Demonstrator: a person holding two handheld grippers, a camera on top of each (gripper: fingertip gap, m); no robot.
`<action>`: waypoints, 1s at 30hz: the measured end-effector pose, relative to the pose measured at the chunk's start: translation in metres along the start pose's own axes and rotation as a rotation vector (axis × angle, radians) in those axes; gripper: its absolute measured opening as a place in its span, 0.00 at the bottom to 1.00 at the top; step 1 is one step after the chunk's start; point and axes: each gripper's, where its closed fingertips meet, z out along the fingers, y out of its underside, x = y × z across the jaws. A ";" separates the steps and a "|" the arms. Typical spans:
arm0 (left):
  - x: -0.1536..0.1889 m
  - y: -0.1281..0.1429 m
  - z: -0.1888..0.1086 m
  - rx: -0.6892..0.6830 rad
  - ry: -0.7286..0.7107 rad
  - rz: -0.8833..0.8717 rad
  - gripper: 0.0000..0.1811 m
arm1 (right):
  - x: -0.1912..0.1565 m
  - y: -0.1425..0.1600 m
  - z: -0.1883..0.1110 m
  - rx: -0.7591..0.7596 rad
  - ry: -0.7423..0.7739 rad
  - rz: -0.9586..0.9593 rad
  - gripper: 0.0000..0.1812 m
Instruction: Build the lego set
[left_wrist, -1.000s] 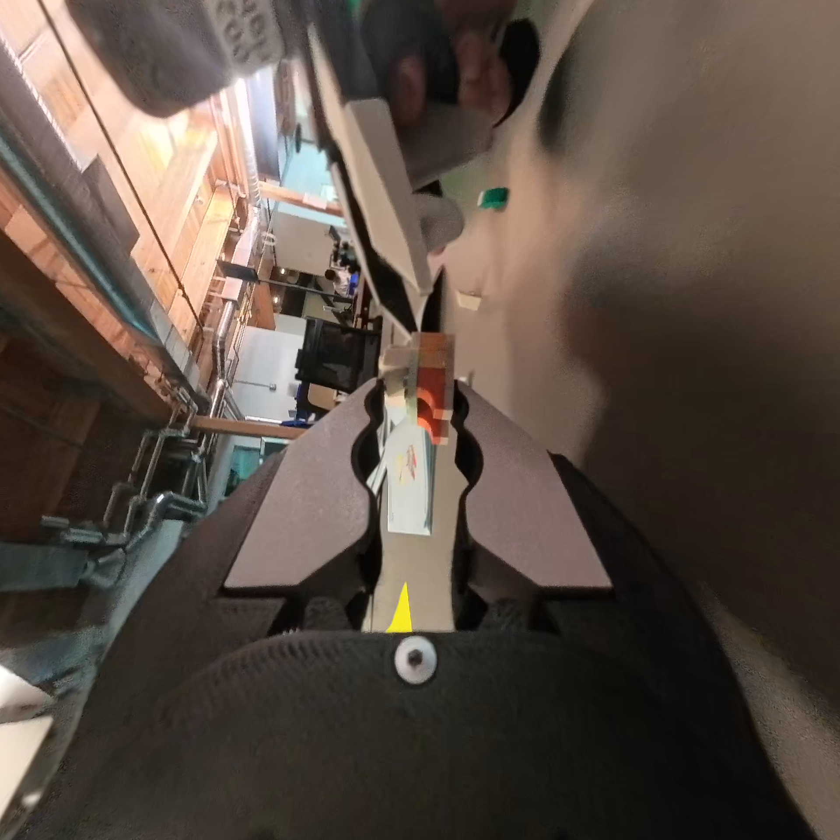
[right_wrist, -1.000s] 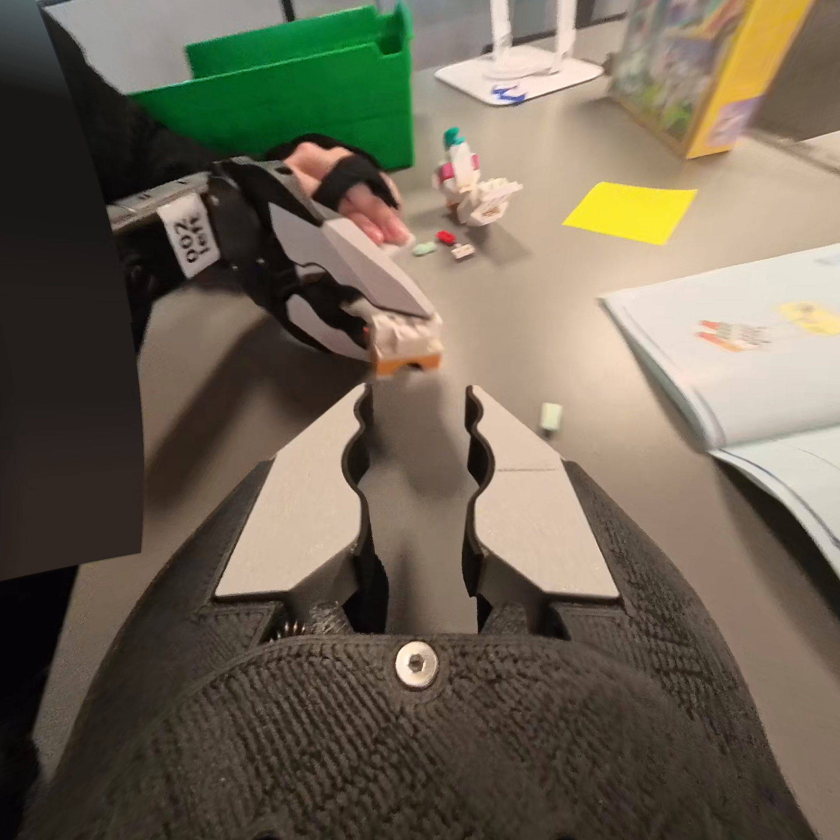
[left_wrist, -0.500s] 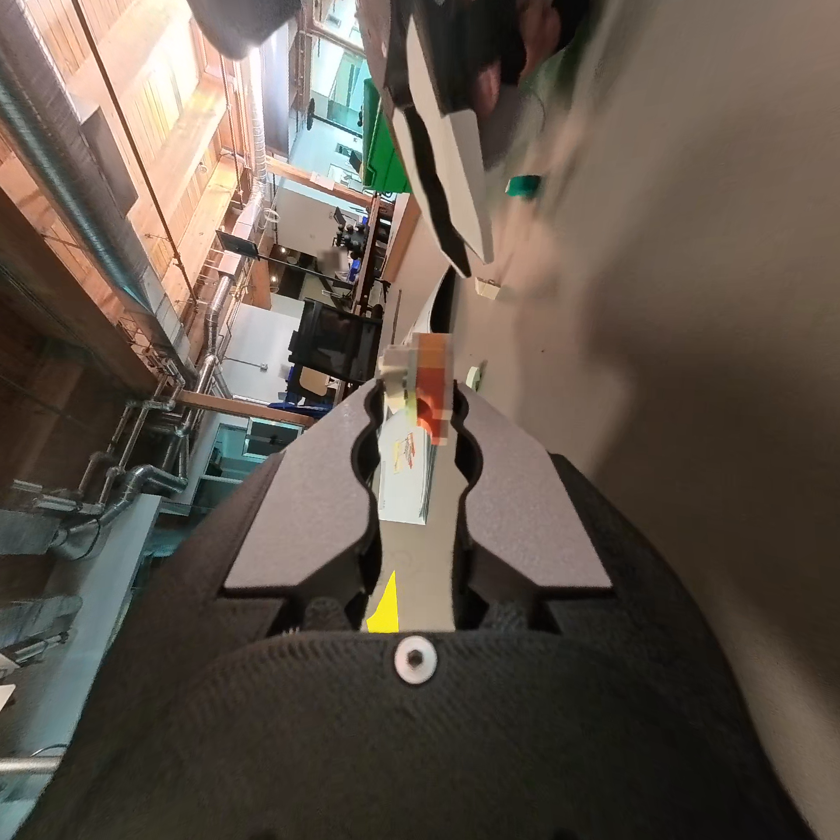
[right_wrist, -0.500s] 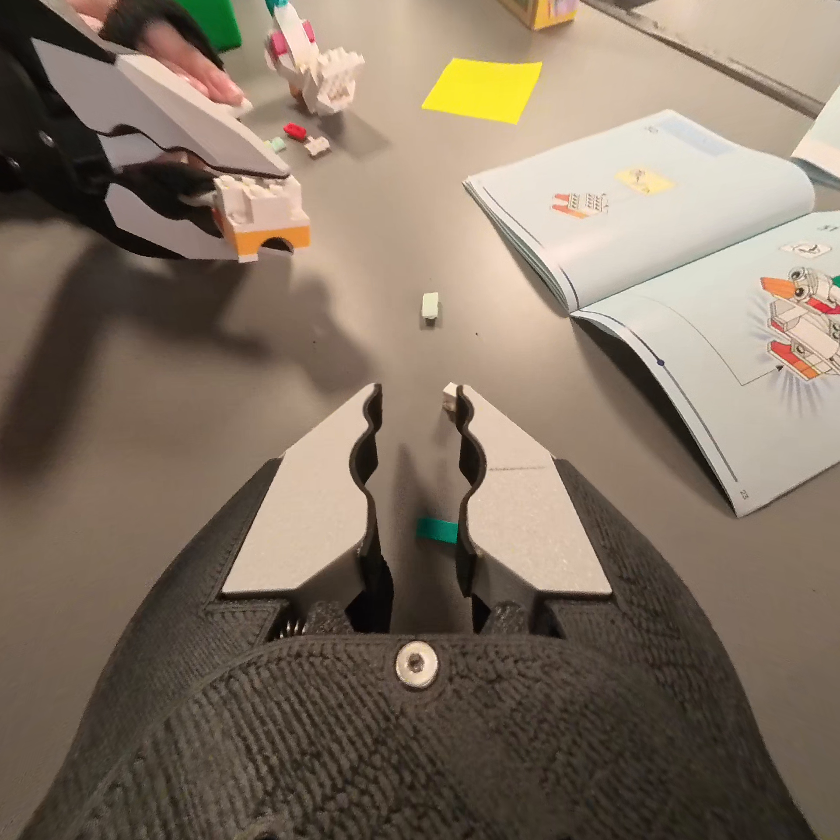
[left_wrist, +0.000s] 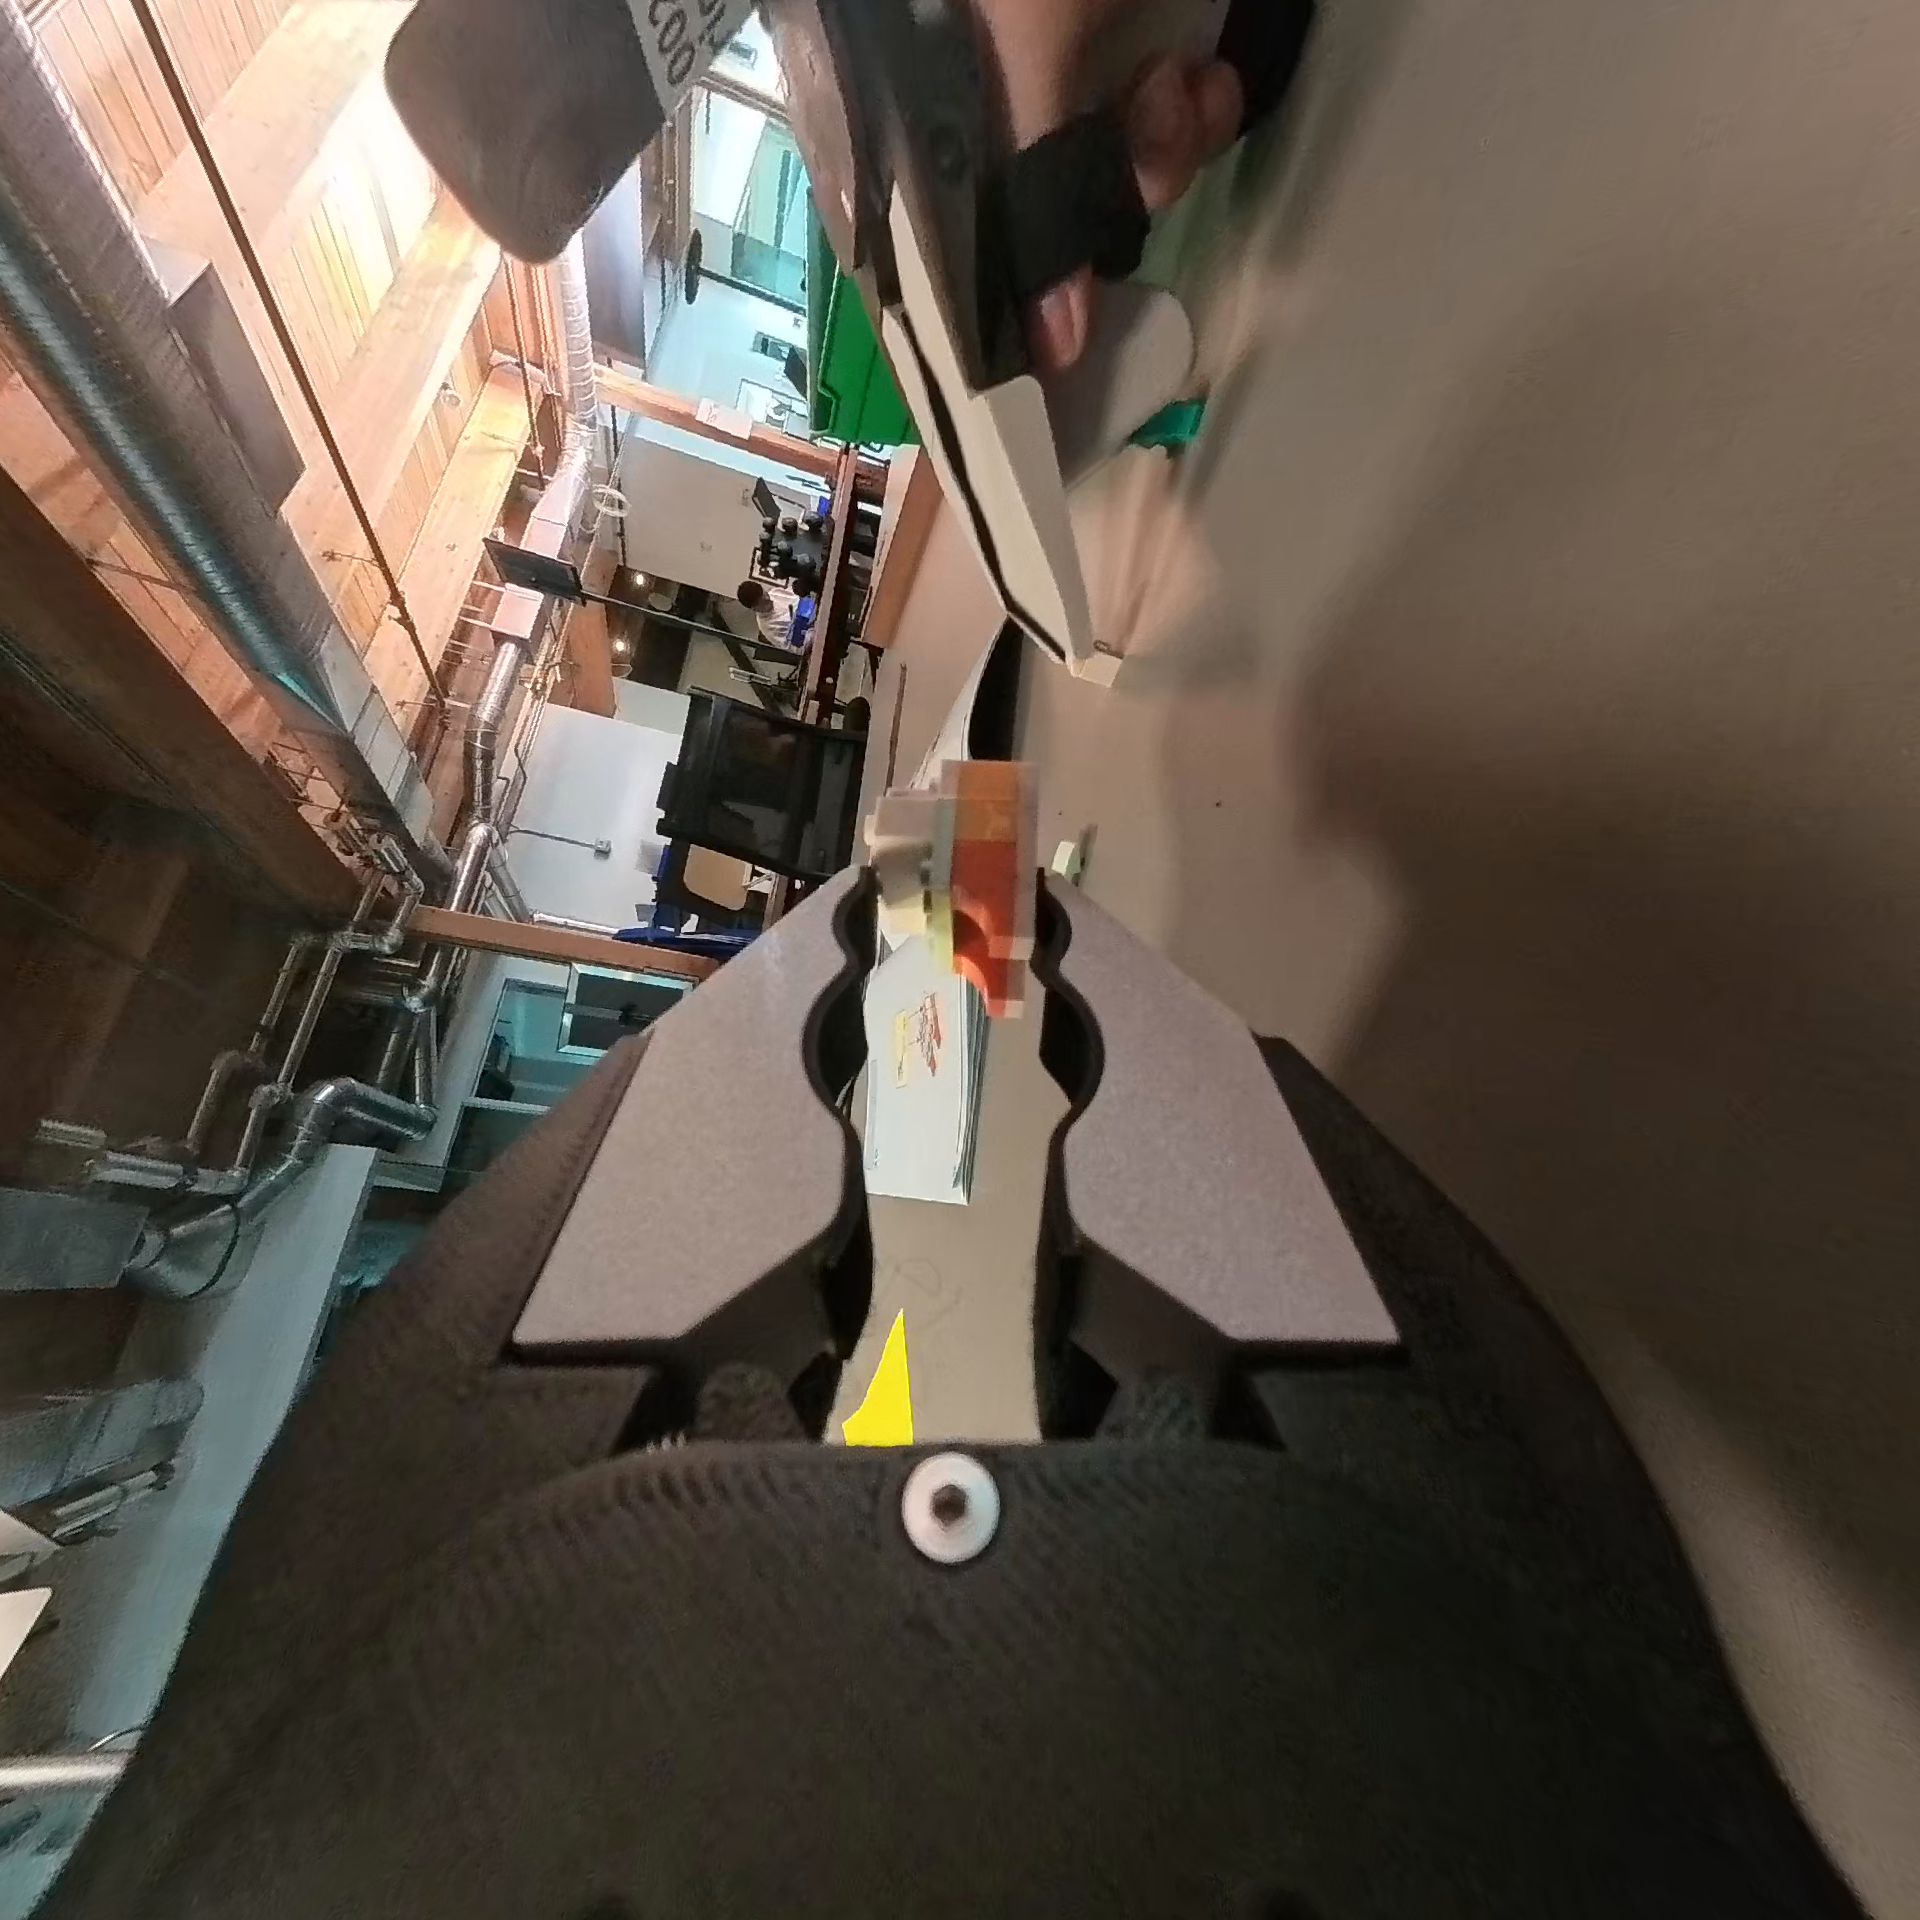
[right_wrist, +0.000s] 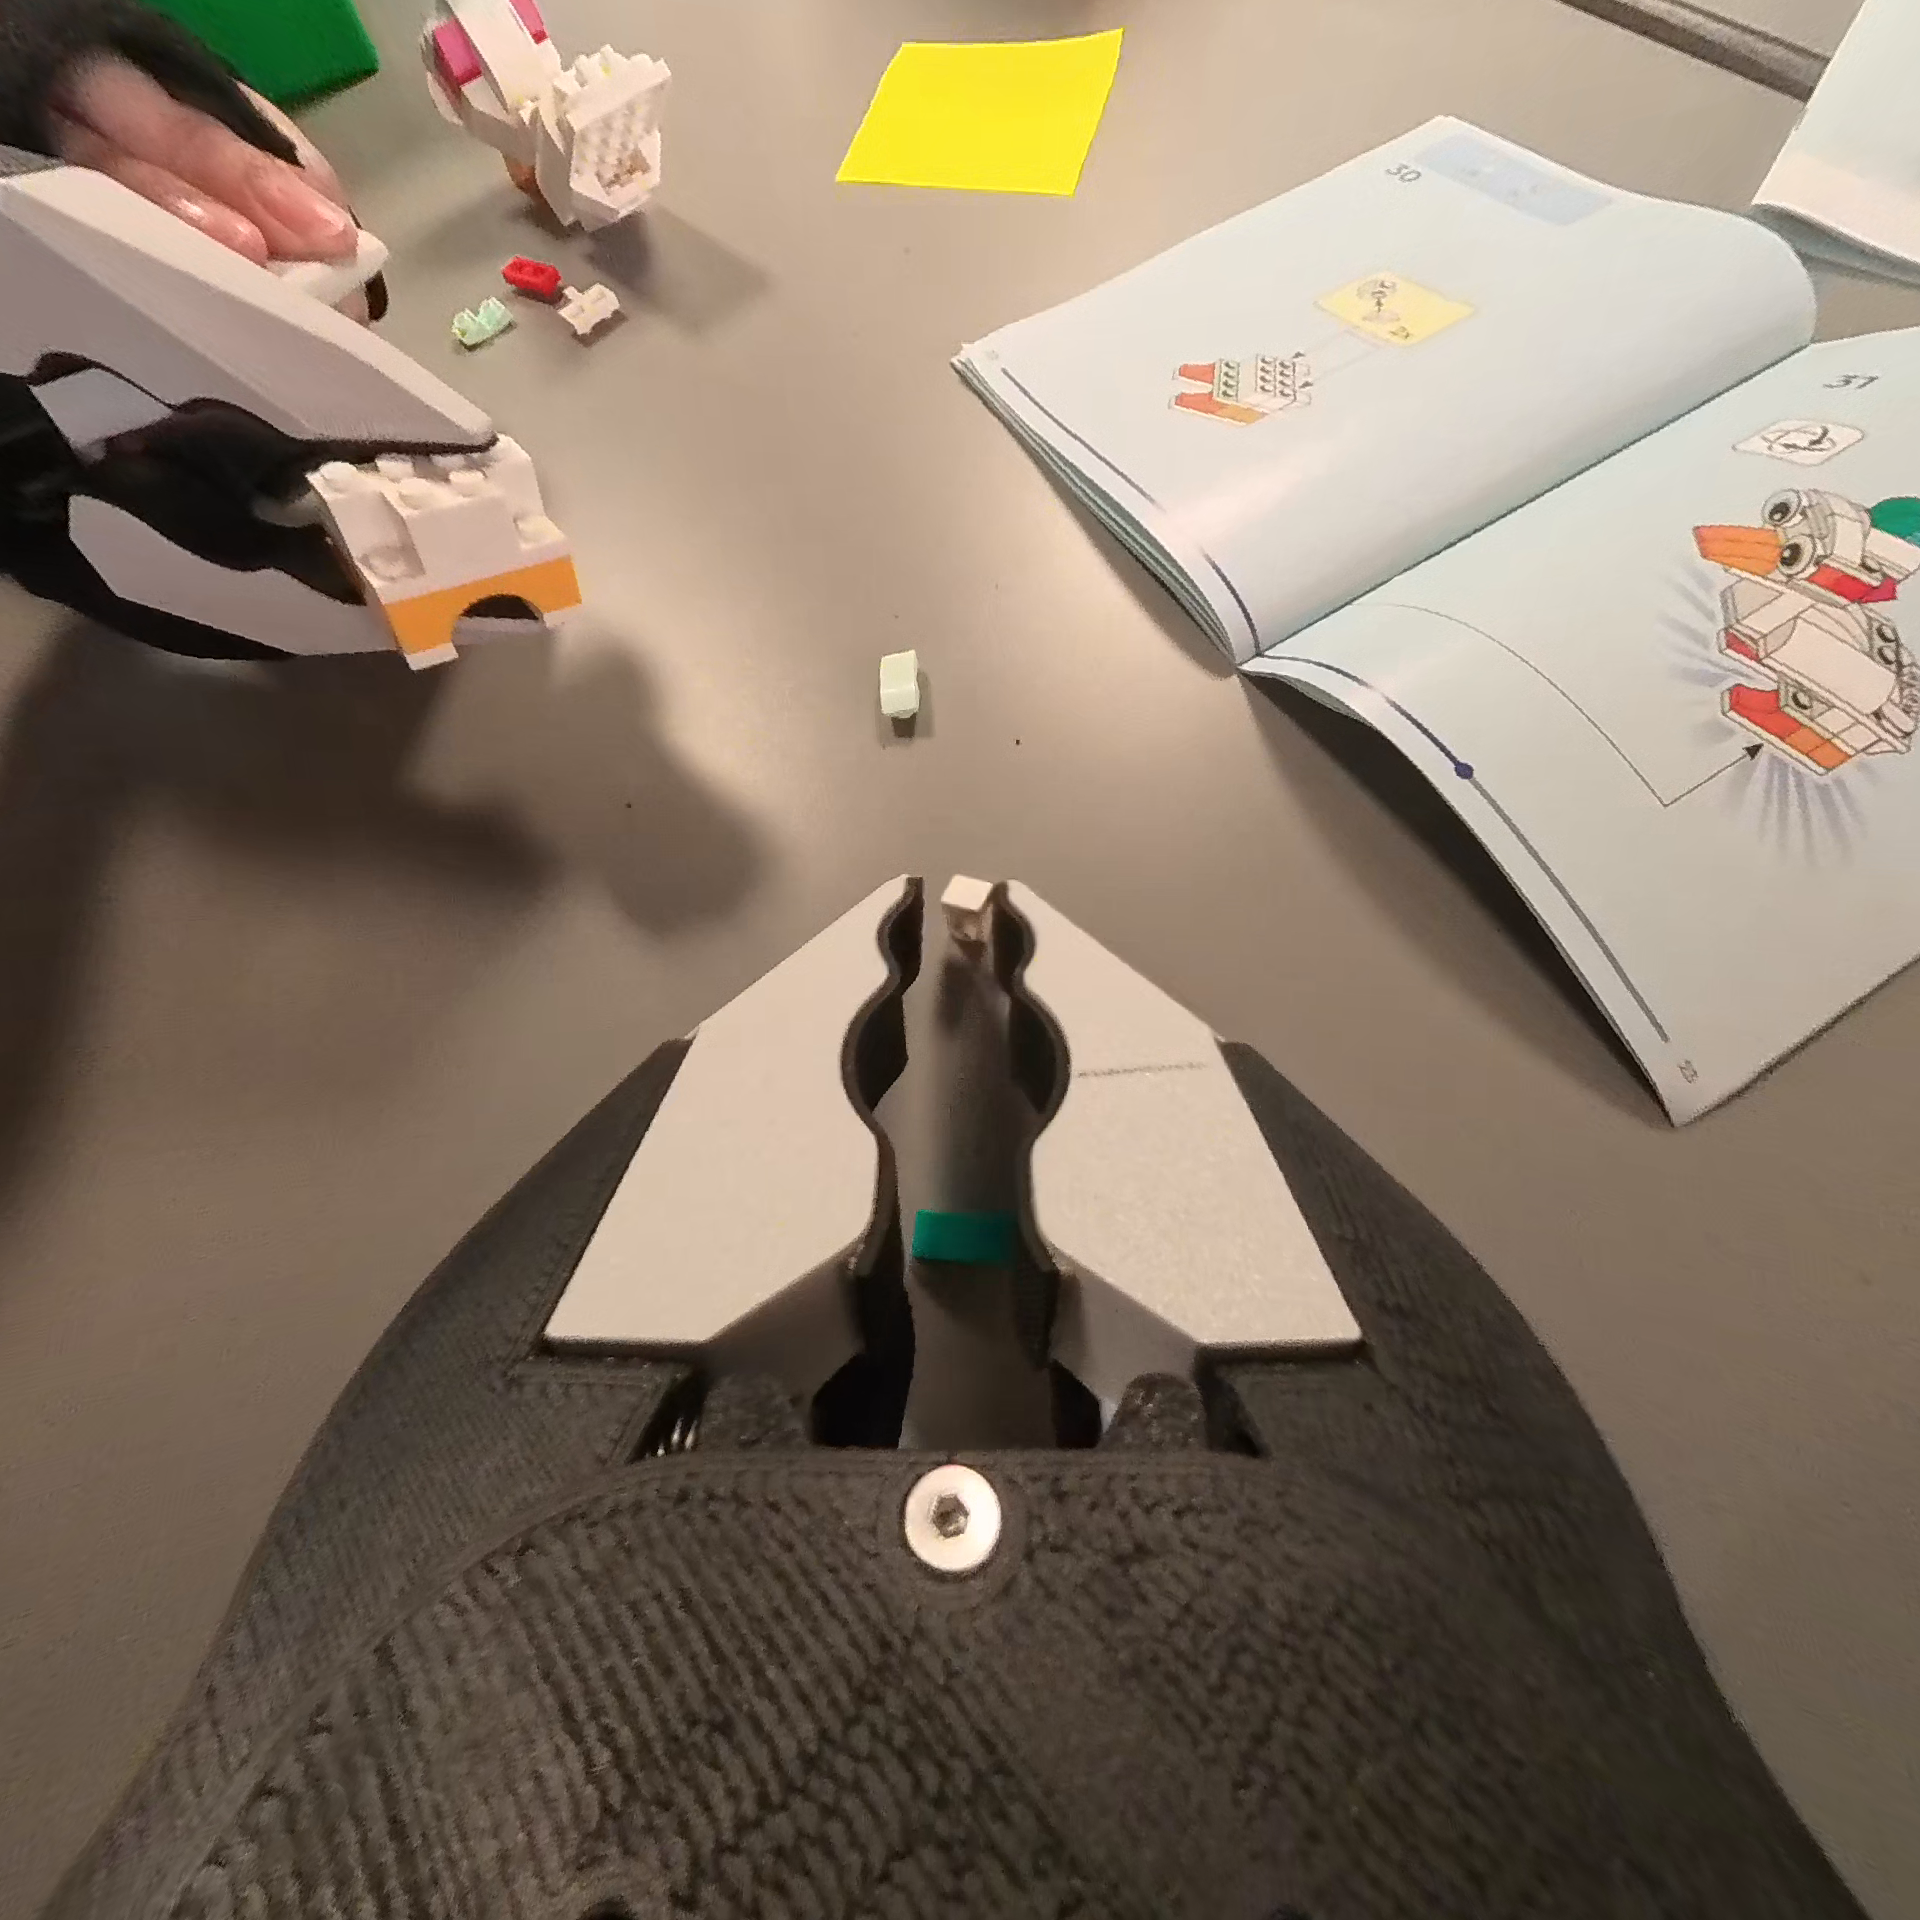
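My left gripper (left_wrist: 951, 883) is shut on a white-and-orange lego assembly (left_wrist: 987, 831) and holds it above the grey table, rolled on its side. It shows at the left of the right wrist view (right_wrist: 416, 530), with the assembly (right_wrist: 468, 597) at its tips. My right gripper (right_wrist: 956, 888) is low over the table, its jaws narrowly open around a small white brick (right_wrist: 964, 902). The brick touches the right finger and a slim gap remains at the left finger. A teal brick (right_wrist: 961, 1236) lies on the table under the fingers.
An open instruction booklet (right_wrist: 1455, 468) lies at the right. A pale green brick (right_wrist: 899, 683) lies just ahead. Farther back are a partly built white model (right_wrist: 582, 135), a red brick (right_wrist: 531, 275), two small pieces, a yellow note (right_wrist: 982, 109) and a green bin (right_wrist: 281, 42). Across from one pair of fingers to the other is roughly 10 cm. The partly built white model (right_wrist: 582, 135) is closer to my left gripper, around 15 cm from its tips; the right tips are 25 cm off.
My right gripper has swung away from the left gripper, dropped to the table and narrowed its jaws around the small white brick. The left gripper keeps its hold on the assembly.
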 end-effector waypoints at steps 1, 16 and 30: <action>0.000 0.000 0.000 0.000 0.000 -0.001 0.16 | -0.001 -0.001 0.000 0.003 -0.007 0.000 0.05; -0.006 -0.011 -0.006 0.085 -0.004 -0.086 0.16 | -0.064 -0.062 -0.036 0.387 -0.471 0.086 0.03; -0.004 -0.011 -0.006 0.085 0.005 -0.076 0.16 | -0.069 -0.058 -0.026 0.348 -0.475 0.067 0.03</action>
